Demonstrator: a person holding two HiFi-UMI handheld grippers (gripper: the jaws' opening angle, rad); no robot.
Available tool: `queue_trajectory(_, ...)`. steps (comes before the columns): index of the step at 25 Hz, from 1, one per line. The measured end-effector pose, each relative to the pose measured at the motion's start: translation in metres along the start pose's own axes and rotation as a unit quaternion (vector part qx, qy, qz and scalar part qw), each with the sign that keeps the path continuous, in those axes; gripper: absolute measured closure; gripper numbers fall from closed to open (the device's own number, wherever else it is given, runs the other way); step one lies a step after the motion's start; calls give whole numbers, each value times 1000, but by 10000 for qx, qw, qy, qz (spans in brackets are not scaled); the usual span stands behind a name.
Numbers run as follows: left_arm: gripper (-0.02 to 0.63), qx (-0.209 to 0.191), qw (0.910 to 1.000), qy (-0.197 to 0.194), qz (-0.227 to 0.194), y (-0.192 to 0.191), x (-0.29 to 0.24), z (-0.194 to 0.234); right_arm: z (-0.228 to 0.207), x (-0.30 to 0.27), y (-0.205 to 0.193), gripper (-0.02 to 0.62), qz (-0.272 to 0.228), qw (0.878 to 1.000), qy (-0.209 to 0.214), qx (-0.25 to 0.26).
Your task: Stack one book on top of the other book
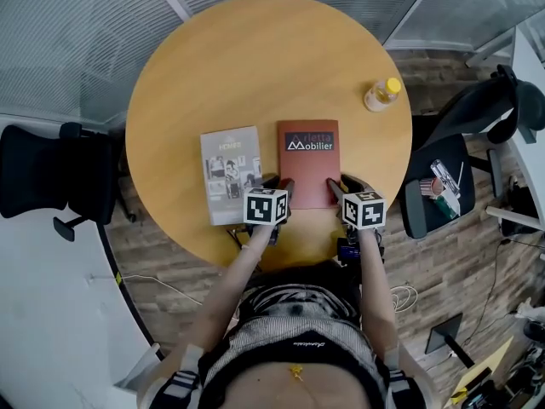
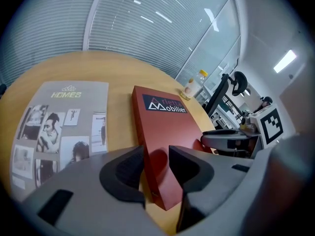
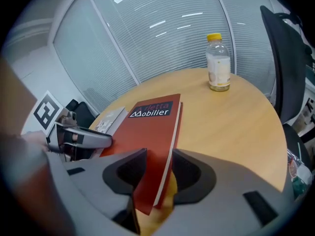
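Red book (image 1: 307,162): lies on table (image 1: 255,66), near its front edge; cover reads "Mobilier", word above partly unreadable.
Grey book (image 1: 230,173): just beside, left; titled "HOMES"; small print illegible.
Left tongs (image 2: 156,163): wide, astride red book's near left corner.
Right tongs (image 3: 160,173): wide, astride near right corner.
Bottle (image 1: 381,95): yellow cap, far right.

Bright, even overhead lighting, with ceiling strips mirrored as glare streaks on the far glass wall (image 2: 162,28) and only soft shadows around the red book (image 3: 147,132); both gripper views show strong fisheye bending, dark vignetted corners and a blurred near foreground.
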State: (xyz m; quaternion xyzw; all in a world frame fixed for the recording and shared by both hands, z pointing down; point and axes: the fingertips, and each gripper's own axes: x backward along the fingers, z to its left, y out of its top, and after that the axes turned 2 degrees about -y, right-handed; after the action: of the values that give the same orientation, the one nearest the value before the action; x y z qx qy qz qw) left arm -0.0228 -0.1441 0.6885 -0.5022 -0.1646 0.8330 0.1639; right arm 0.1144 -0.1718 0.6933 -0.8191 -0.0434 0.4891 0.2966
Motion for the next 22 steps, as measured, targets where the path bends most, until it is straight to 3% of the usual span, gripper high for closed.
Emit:
queue_trajectory(11,457,10,9996,-18,294,-4,-4,1,2,-4,-3,447,155,9981,510,-312)
queue_trajectory(22,456,22,9996,5,298,-5,-4,1,3,-5,-3,453,218,9980,516,-284)
